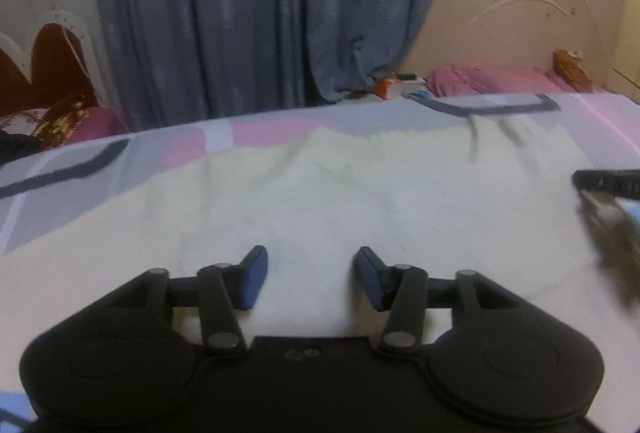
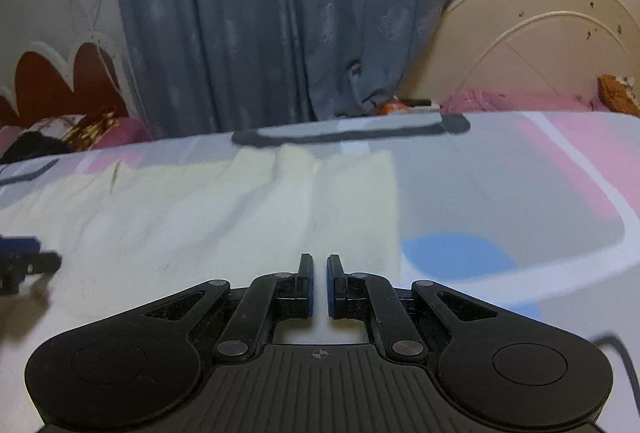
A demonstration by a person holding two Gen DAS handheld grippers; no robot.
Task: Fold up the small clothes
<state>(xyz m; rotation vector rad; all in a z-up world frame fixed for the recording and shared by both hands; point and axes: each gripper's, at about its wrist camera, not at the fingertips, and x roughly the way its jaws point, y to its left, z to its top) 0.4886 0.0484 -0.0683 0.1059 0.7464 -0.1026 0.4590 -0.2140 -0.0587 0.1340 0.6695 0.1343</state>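
Pale cream knitted garment lies flat on the pink-grey patterned bedsheet. We hold left gripper parted, empty; right gripper nearly together, empty. Pinch matching hem corners evenly.

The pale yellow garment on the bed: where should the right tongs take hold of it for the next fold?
Judging by its pose, grip the pale yellow garment at its straight right edge, coming in from the bare bedsheet on the right. That edge lies flat and clear of other things, and it sits just ahead of the right tongs, now shut and empty.
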